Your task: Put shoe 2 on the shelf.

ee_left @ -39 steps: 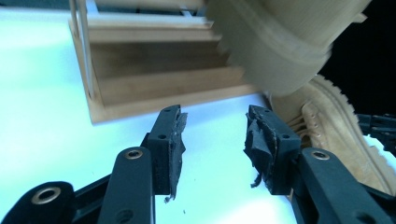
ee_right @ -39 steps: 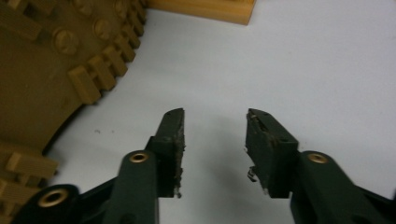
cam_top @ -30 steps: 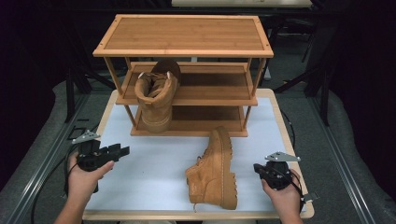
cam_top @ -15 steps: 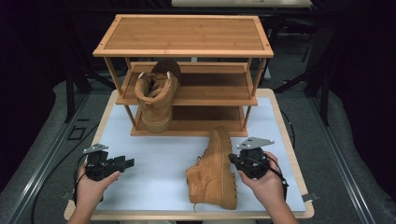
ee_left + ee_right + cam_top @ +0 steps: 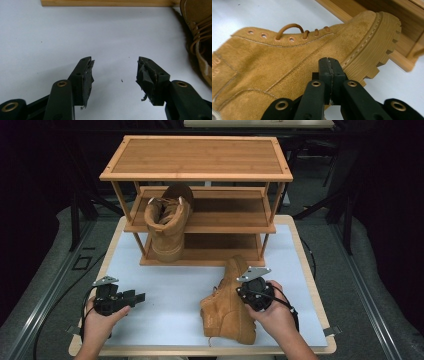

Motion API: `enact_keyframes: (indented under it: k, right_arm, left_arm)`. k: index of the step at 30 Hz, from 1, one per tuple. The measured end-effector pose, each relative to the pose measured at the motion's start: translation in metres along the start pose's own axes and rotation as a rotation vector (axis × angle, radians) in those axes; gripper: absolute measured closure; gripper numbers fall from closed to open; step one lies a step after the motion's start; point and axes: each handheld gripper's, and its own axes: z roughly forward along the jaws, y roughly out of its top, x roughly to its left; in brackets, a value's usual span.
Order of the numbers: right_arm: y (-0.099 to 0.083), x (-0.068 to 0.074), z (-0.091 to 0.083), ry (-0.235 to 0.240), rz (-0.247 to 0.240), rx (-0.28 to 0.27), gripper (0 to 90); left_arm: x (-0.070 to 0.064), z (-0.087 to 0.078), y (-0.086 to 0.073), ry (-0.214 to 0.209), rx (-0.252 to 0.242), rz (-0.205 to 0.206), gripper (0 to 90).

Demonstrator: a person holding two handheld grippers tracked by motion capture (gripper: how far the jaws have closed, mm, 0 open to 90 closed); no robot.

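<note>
A tan suede boot [image 5: 227,312] lies on its side on the white table [image 5: 165,275], toe toward the rack. My right gripper [image 5: 250,292] is at the boot's right side. In the right gripper view its jaws are pressed together with nothing between them, the right gripper [image 5: 329,65] tip just in front of the boot [image 5: 287,62] near its lugged sole. My left gripper [image 5: 141,296] hovers low at the front left and points right. The left gripper [image 5: 113,72] stands open over bare table. A second tan boot [image 5: 167,227] stands in the rack's left side.
A wooden three-tier shoe rack [image 5: 195,155] stands at the back of the table; its bottom rail [image 5: 107,3] lies ahead of the left gripper and its frame [image 5: 402,57] sits close behind the lying boot's toe. Dark floor surrounds the table.
My right gripper has moved left and forward from the table's right edge up against the lying boot. The left gripper has shifted slightly right and toward the front edge.
</note>
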Motion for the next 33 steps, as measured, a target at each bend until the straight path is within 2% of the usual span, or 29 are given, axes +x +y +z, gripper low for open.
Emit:
enact_keyframes:
  k: [4, 8, 10, 11, 12, 13, 14, 15, 18, 19, 20, 21, 22, 23, 24, 25, 26, 27, 28, 29, 30, 33]
  right_arm:
    - [-0.009, -0.014, -0.009, -0.029, 0.057, -0.002, 90.0]
    - [-0.025, -0.035, -0.017, -0.045, 0.161, 0.001, 90.0]
    - [-0.034, -0.045, -0.019, -0.054, 0.209, 0.02, 90.0]
    - [-0.038, -0.049, -0.018, -0.057, 0.218, 0.026, 90.0]
    - [-0.042, -0.053, -0.018, -0.066, 0.226, 0.048, 90.0]
    - [-0.049, -0.063, -0.016, -0.079, 0.264, 0.078, 90.0]
    - [-0.049, -0.063, -0.016, -0.079, 0.264, 0.078, 90.0]
    - [-0.053, -0.07, -0.016, -0.017, 0.298, 0.076, 90.0]
    - [-0.063, -0.09, -0.014, 0.067, 0.419, 0.087, 90.0]
    - [-0.066, -0.095, -0.013, 0.08, 0.448, 0.097, 90.0]
    - [-0.069, -0.1, -0.01, 0.086, 0.462, 0.116, 90.0]
    - [-0.071, -0.102, -0.009, 0.096, 0.457, 0.13, 90.0]
    - [-0.077, -0.103, -0.004, 0.038, 0.439, 0.167, 90.0]
    - [-0.077, -0.103, -0.004, 0.038, 0.439, 0.167, 90.0]
    - [-0.081, -0.106, -0.003, 0.09, 0.445, 0.159, 90.0]
    - [-0.084, -0.108, -0.004, 0.111, 0.46, 0.134, 90.0]
    - [-0.086, -0.109, -0.005, 0.116, 0.481, 0.11, 88.9]
    - [-0.088, -0.11, -0.005, 0.121, 0.464, 0.105, 81.7]
    - [-0.088, -0.11, -0.005, 0.121, 0.464, 0.105, 81.7]
    - [-0.089, -0.109, -0.005, 0.087, 0.457, 0.107, 78.4]
    - [-0.091, -0.109, -0.005, 0.039, 0.47, 0.104, 75.1]
    - [-0.094, -0.115, -0.008, 0.058, 0.486, 0.09, 75.1]
  left_arm:
    - [0.001, 0.001, -0.001, 0.002, 0.005, -0.003, 46.0]
    - [0.0, 0.002, -0.001, 0.003, 0.006, 0.0, 46.0]
    - [-0.001, 0.002, -0.001, 0.001, 0.007, 0.0, 46.0]
    - [-0.001, 0.002, -0.001, 0.001, 0.007, 0.001, 46.0]
    - [-0.001, 0.002, -0.001, 0.001, 0.007, 0.001, 46.0]
    - [-0.001, 0.003, -0.001, 0.001, 0.007, -0.001, 46.0]
    - [-0.001, 0.003, -0.001, 0.001, 0.007, -0.001, 46.0]
    - [0.0, 0.003, 0.0, -0.001, 0.008, -0.003, 46.0]
    - [0.0, 0.003, -0.001, 0.0, 0.012, -0.003, 46.0]
    - [0.0, 0.003, -0.001, 0.0, 0.012, -0.003, 46.0]
    - [0.0, 0.003, -0.001, -0.001, 0.011, -0.003, 46.0]
    - [0.0, 0.003, -0.001, 0.0, 0.008, -0.003, 46.0]
    - [0.0, 0.003, -0.001, 0.001, 0.007, -0.003, 46.0]
    - [0.0, 0.003, -0.001, 0.001, 0.006, -0.004, 46.0]
    - [0.001, 0.003, -0.001, 0.003, 0.007, -0.005, 46.0]
    - [0.001, 0.004, -0.001, 0.003, 0.007, -0.005, 46.0]
    - [0.001, 0.004, -0.002, 0.002, 0.008, -0.006, 46.0]
    - [0.001, 0.005, -0.002, 0.001, 0.012, -0.007, 46.0]
    - [0.001, 0.005, -0.002, 0.001, 0.012, -0.007, 46.0]
    - [0.001, 0.005, -0.002, 0.0, 0.015, -0.004, 46.0]
    - [0.001, 0.005, -0.002, 0.0, 0.016, -0.005, 46.0]
    - [0.001, 0.005, -0.002, -0.001, 0.009, -0.009, 46.0]
